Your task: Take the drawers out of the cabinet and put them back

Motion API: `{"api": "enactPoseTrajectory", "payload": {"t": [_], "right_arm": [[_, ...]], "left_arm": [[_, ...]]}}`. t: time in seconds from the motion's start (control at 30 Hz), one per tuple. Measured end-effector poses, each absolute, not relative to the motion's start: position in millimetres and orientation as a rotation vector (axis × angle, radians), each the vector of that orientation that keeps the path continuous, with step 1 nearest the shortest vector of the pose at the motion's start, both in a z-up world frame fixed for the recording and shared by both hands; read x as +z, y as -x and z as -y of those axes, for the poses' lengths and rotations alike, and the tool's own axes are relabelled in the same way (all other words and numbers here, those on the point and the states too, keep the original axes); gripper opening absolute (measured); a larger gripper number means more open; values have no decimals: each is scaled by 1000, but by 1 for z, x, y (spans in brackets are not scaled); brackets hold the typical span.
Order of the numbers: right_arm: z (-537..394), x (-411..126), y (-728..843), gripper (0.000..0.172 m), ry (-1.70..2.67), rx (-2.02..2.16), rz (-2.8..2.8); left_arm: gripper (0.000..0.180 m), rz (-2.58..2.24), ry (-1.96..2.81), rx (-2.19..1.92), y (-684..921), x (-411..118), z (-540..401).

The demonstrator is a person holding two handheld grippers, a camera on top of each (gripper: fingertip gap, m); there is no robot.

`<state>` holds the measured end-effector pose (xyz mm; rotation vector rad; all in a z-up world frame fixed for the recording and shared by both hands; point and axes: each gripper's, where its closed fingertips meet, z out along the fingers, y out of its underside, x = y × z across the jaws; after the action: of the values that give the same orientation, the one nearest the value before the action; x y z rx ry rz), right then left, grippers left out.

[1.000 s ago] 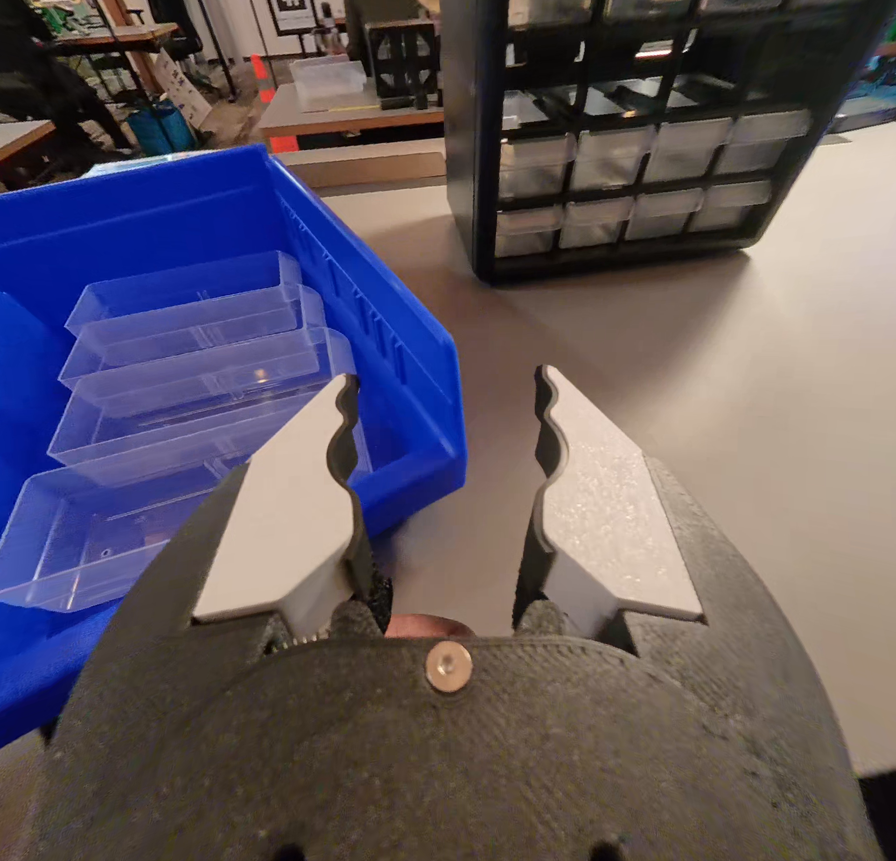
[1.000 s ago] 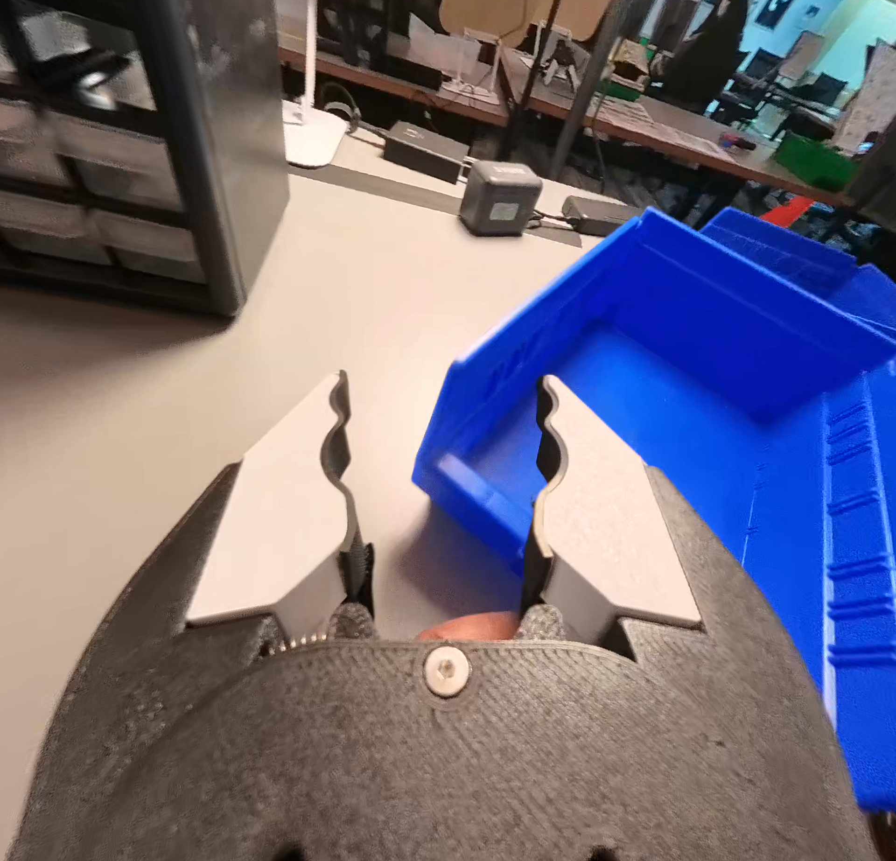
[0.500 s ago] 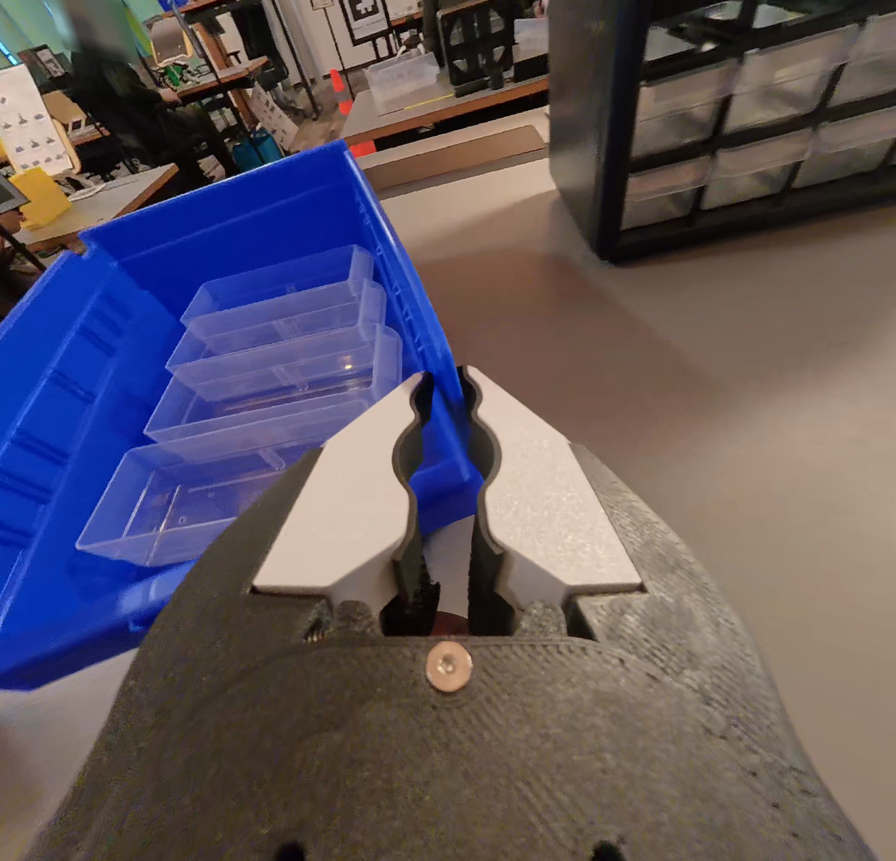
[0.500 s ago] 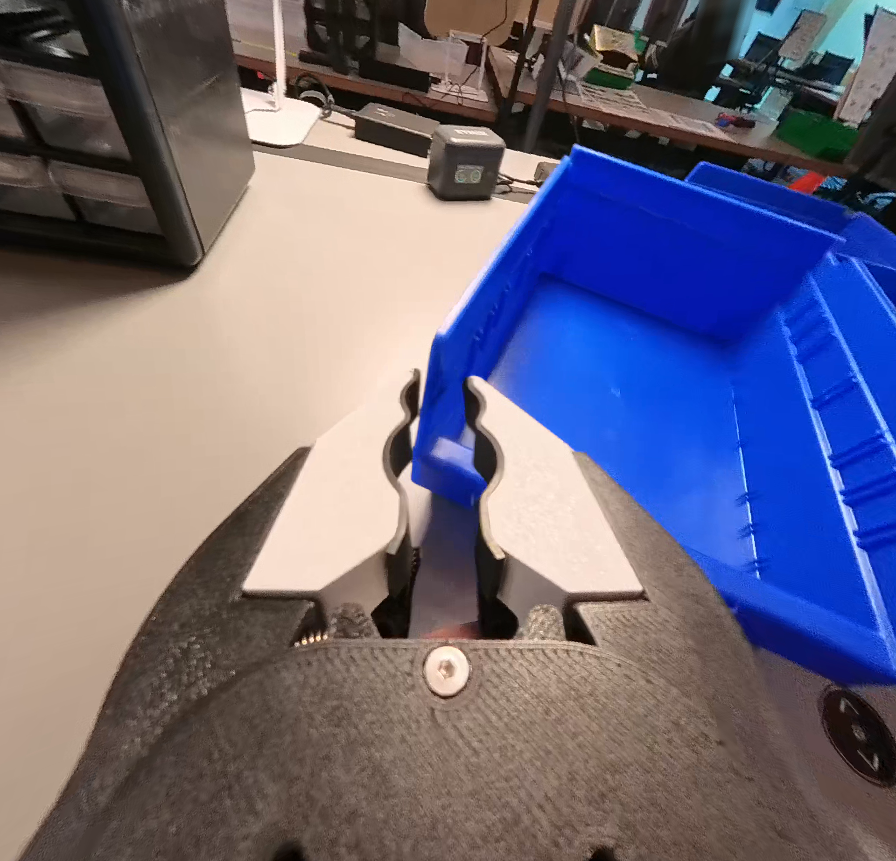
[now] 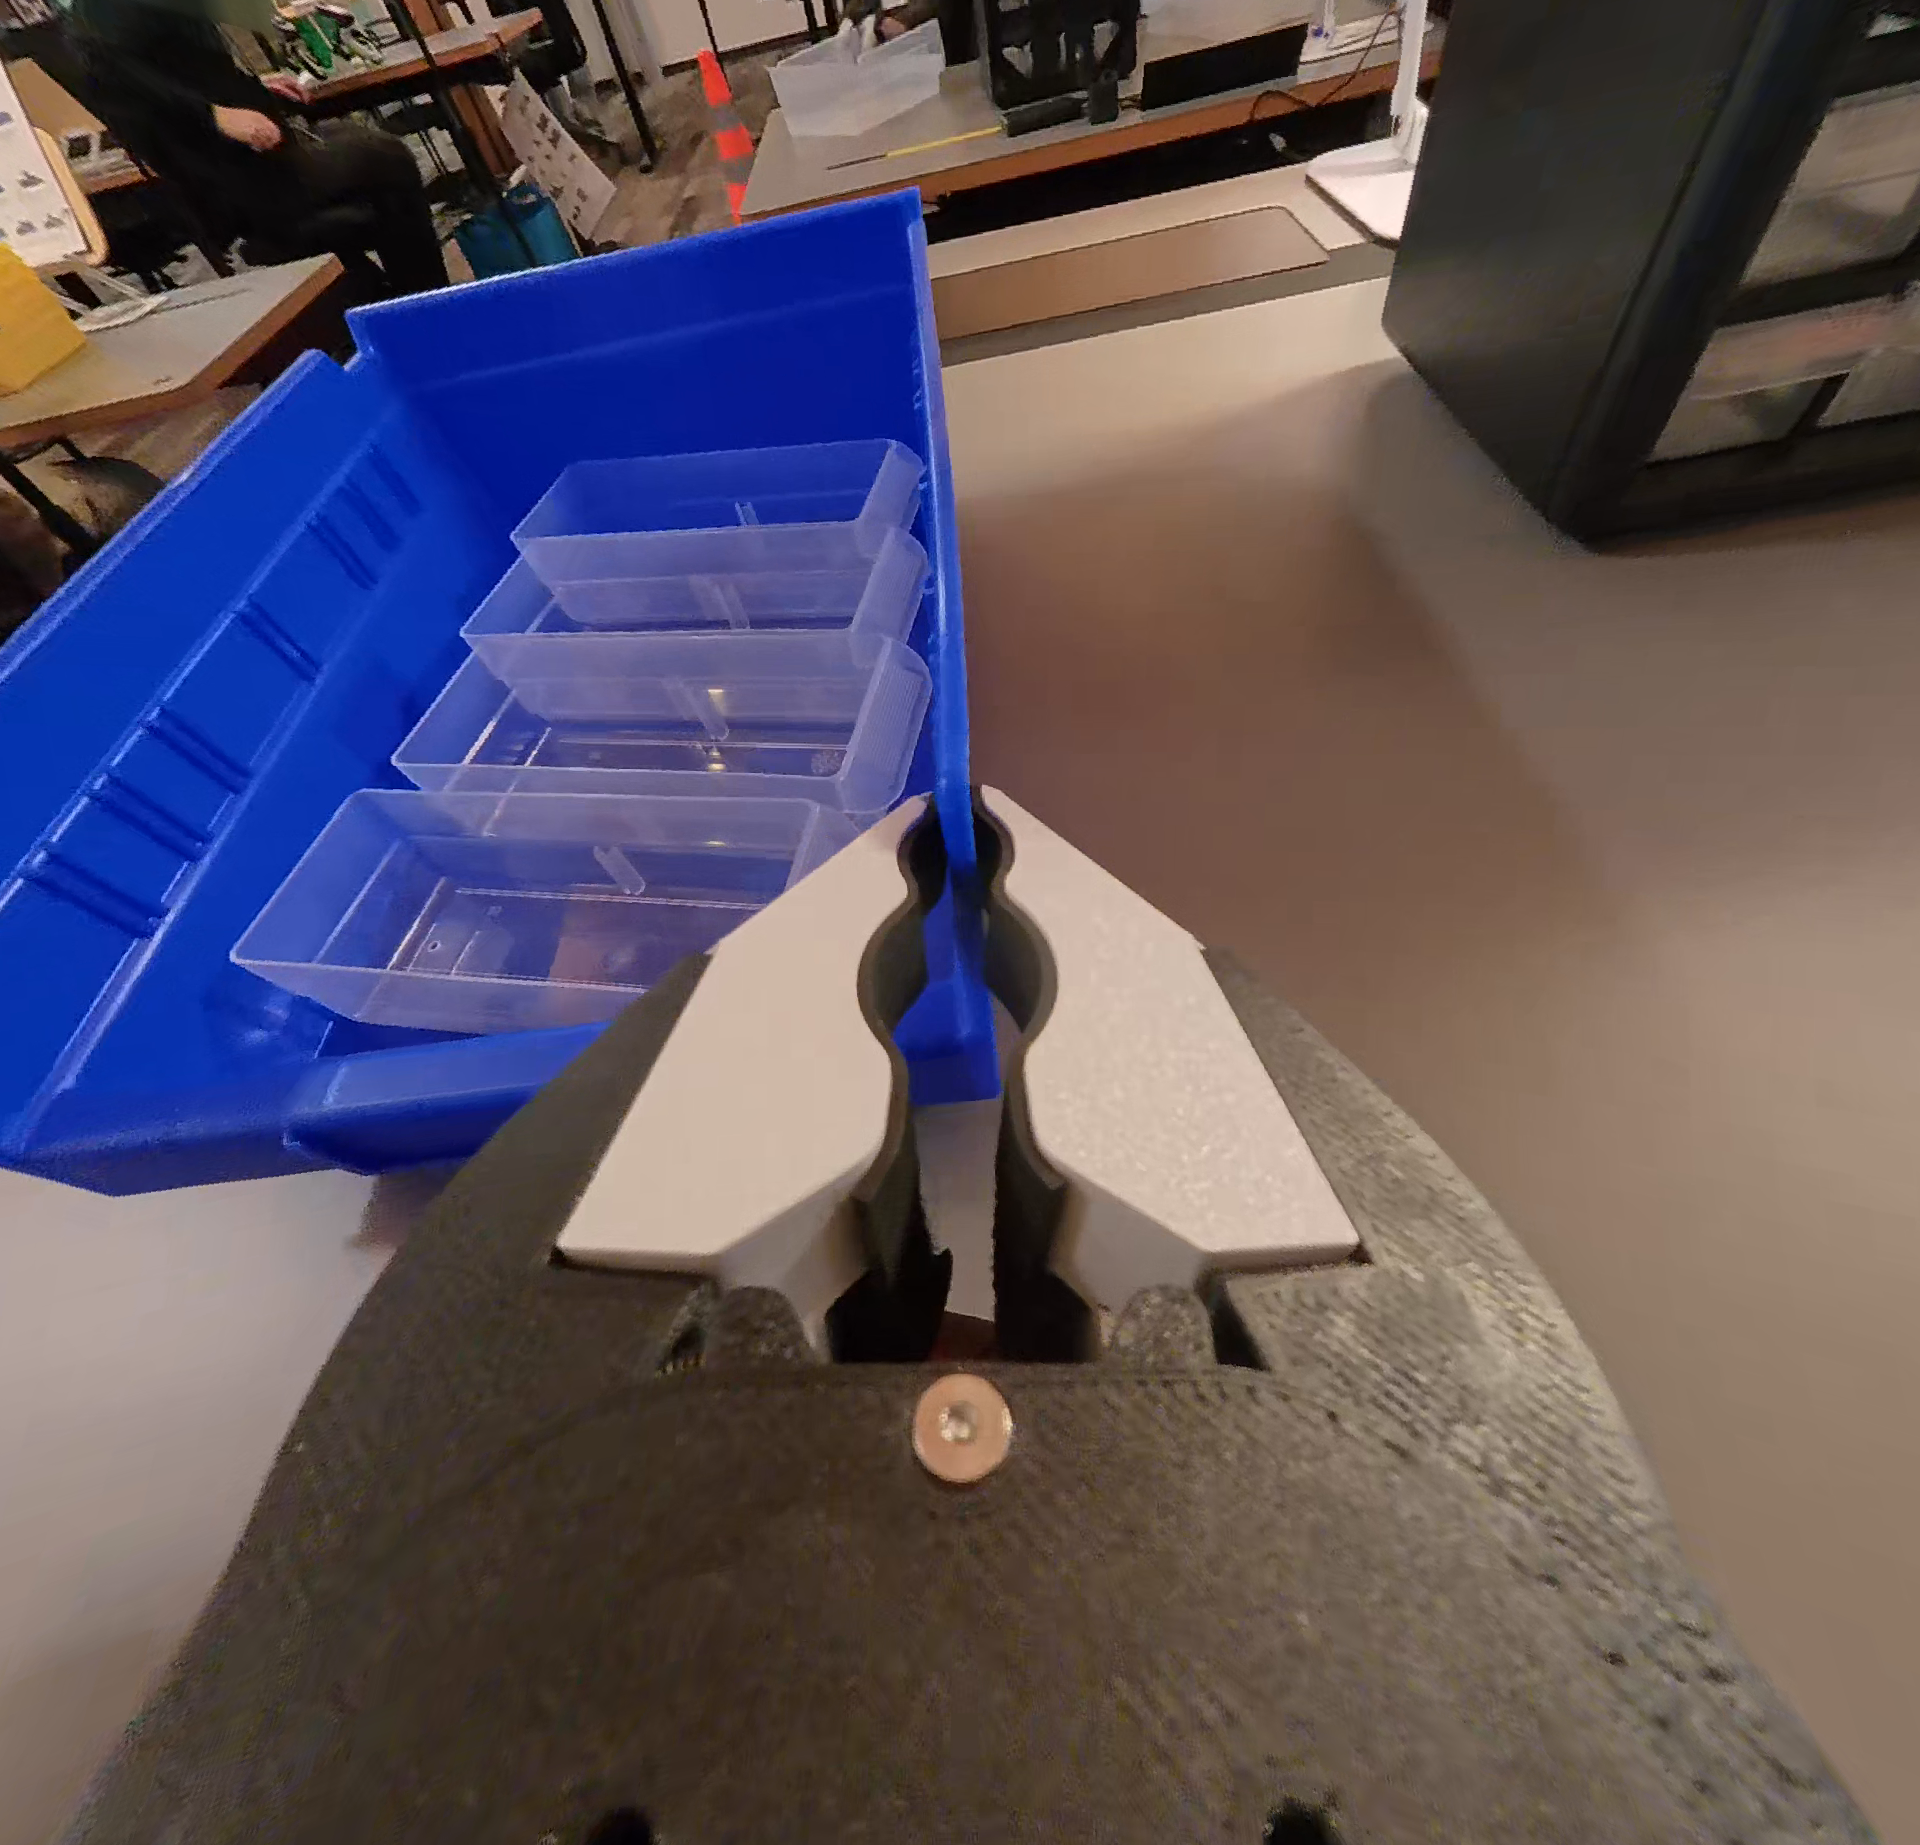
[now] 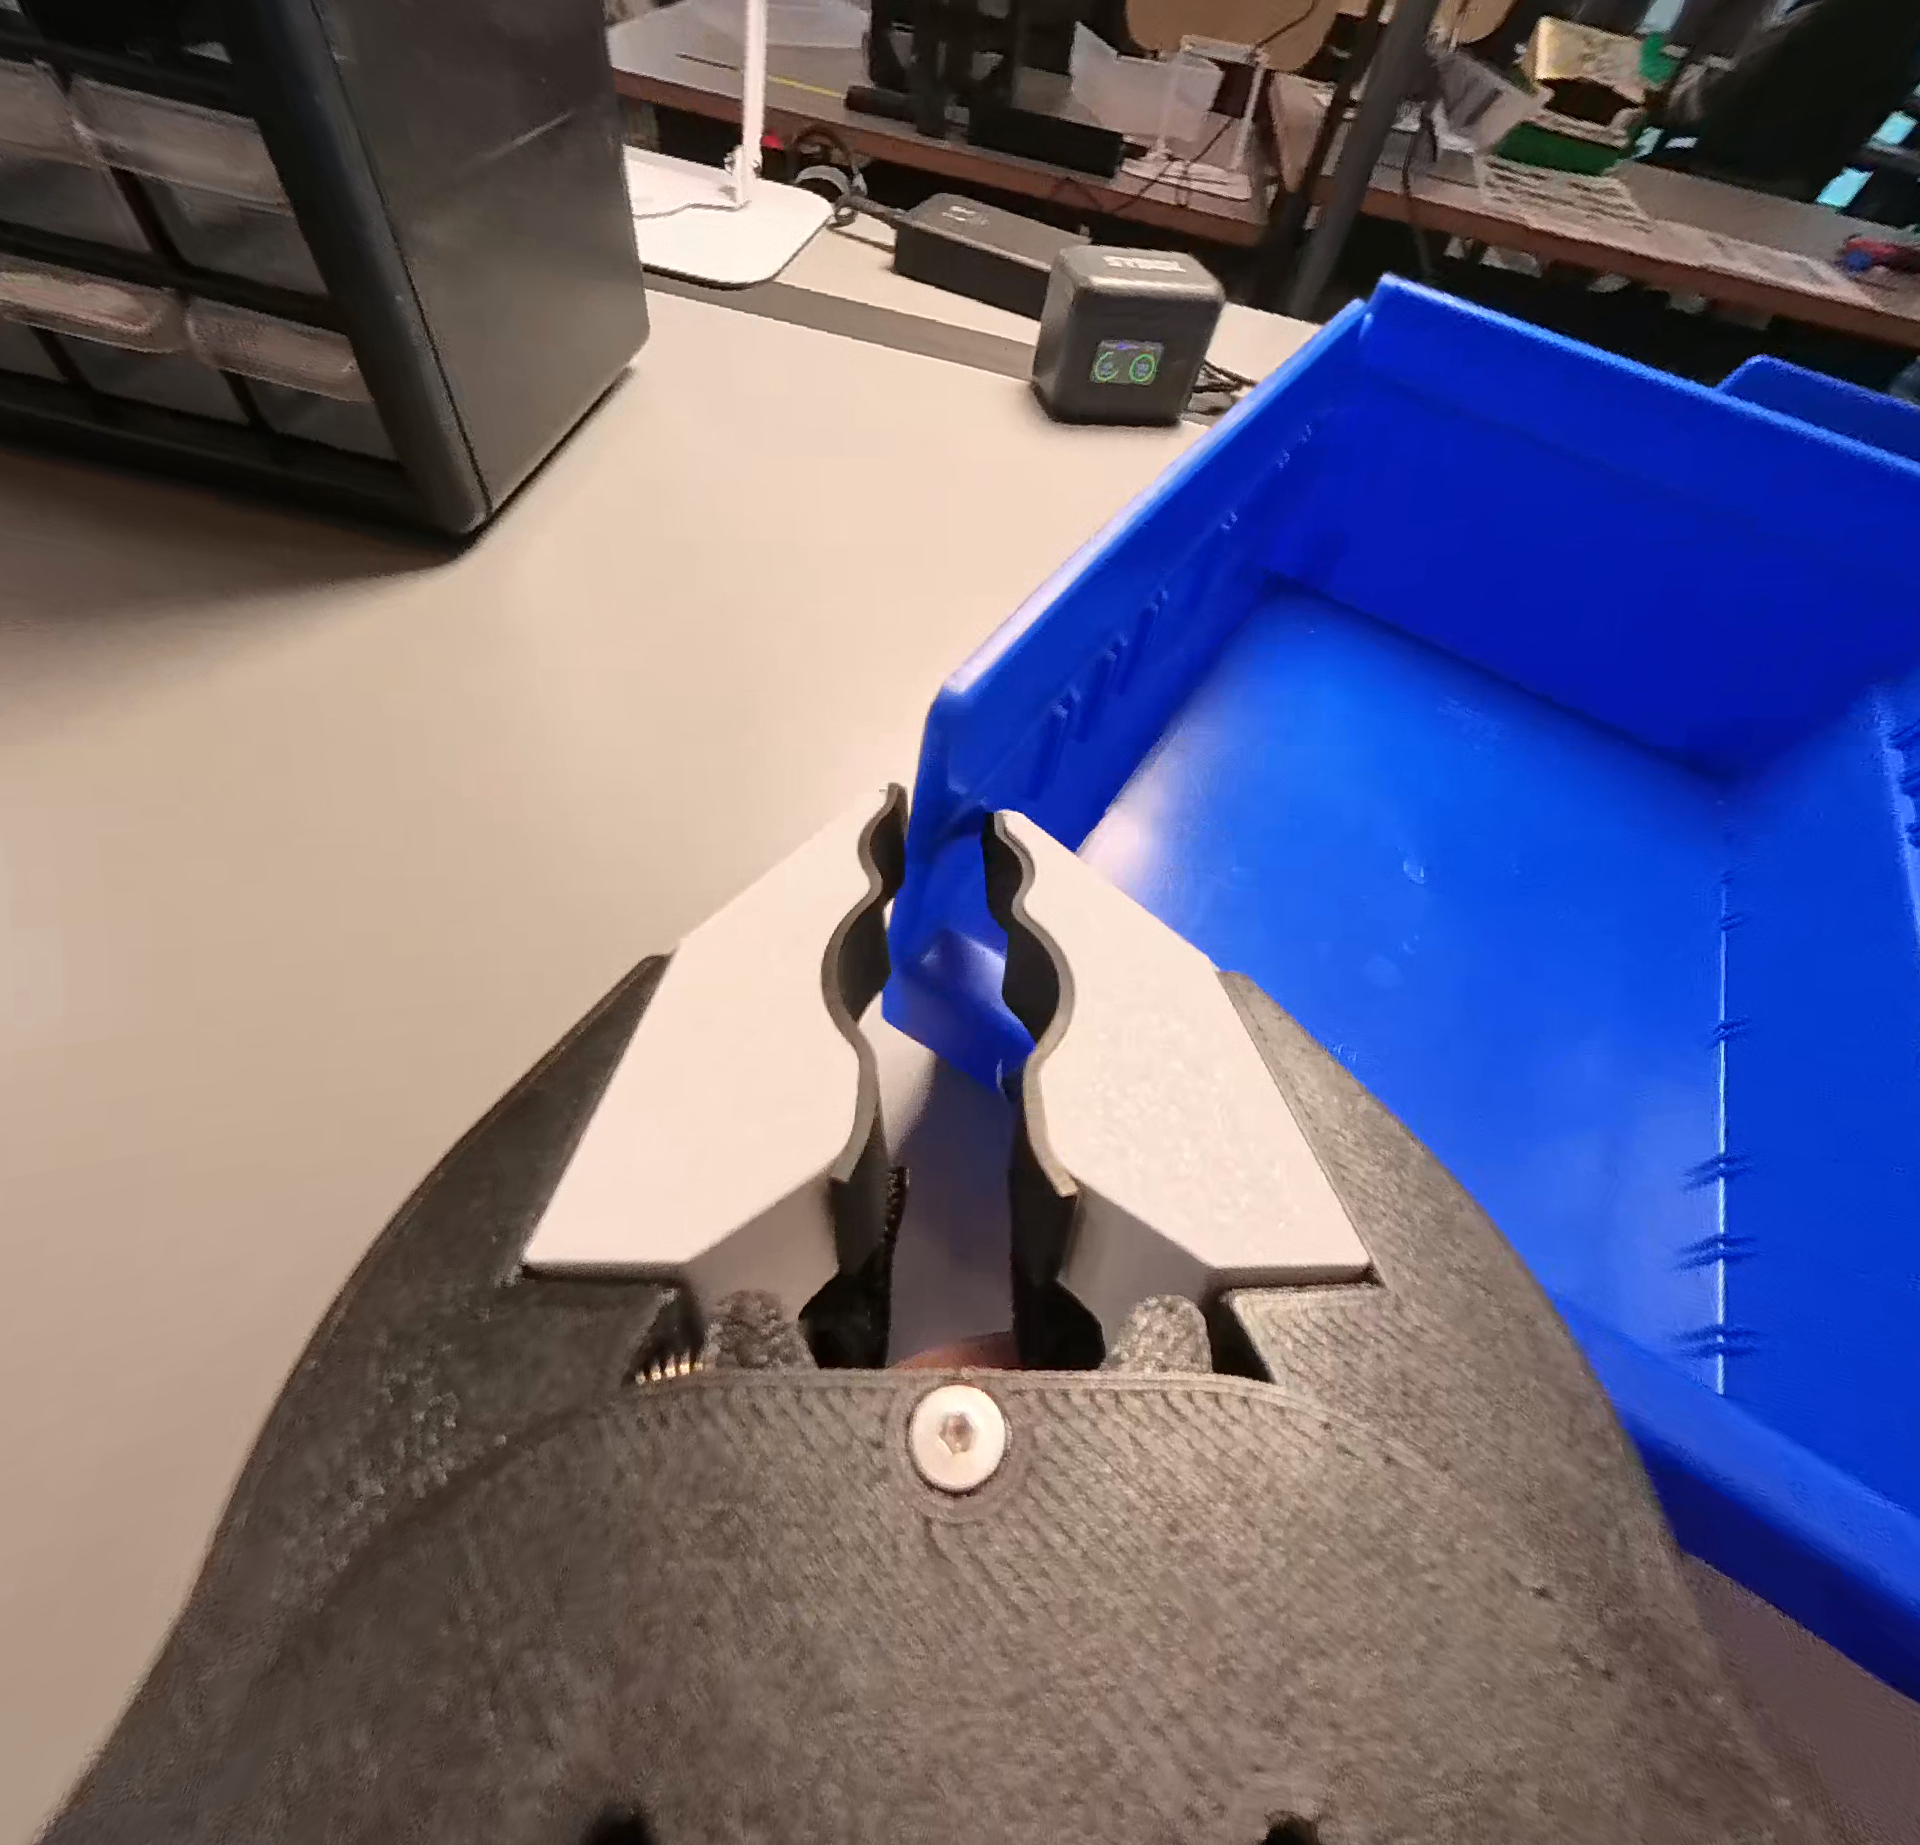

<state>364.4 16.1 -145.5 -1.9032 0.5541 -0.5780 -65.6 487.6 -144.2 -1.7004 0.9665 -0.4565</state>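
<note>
In the left wrist view a blue bin (image 5: pixel 644 341) on the grey table holds several clear plastic drawers (image 5: pixel 665 694) lying side by side. My left gripper (image 5: pixel 954 808) is shut on this bin's right wall near its front corner, with both pads against the thin blue edge. The black drawer cabinet (image 5: pixel 1621 237) stands at the far right. In the right wrist view a second, empty blue bin (image 6: pixel 1143 632) lies at the right. My right gripper (image 6: pixel 940 834) is shut on its left wall at the near corner. The cabinet shows in the right wrist view (image 6: pixel 468 185) at the far left.
Grey table (image 6: pixel 416 756) spreads between cabinet and bins. A dark power cube (image 6: pixel 1127 341), a black adapter (image 6: pixel 966 237) and a white lamp base (image 6: pixel 727 226) sit at the back edge. Another blue bin (image 6: pixel 1818 403) lies behind. A person (image 5: pixel 239 133) sits far left.
Both grippers went from wide open to shut. The left moved onto the filled bin's right wall and closed on it. The right moved onto the empty bin's left wall and closed on it.
</note>
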Motion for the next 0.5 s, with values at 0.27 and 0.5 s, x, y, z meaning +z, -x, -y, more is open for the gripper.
{"api": "enactPoseTrajectory", "payload": {"t": [0.27,0.5], "right_arm": [[-3,-146,-373,15,1948,-509,-498],[12,-113,-347,32,1941,-545,-447]], "left_arm": [[6,-997,1738,-551,60,-145,-515],[39,-957,1707,-580,94,-101,-501]]}}
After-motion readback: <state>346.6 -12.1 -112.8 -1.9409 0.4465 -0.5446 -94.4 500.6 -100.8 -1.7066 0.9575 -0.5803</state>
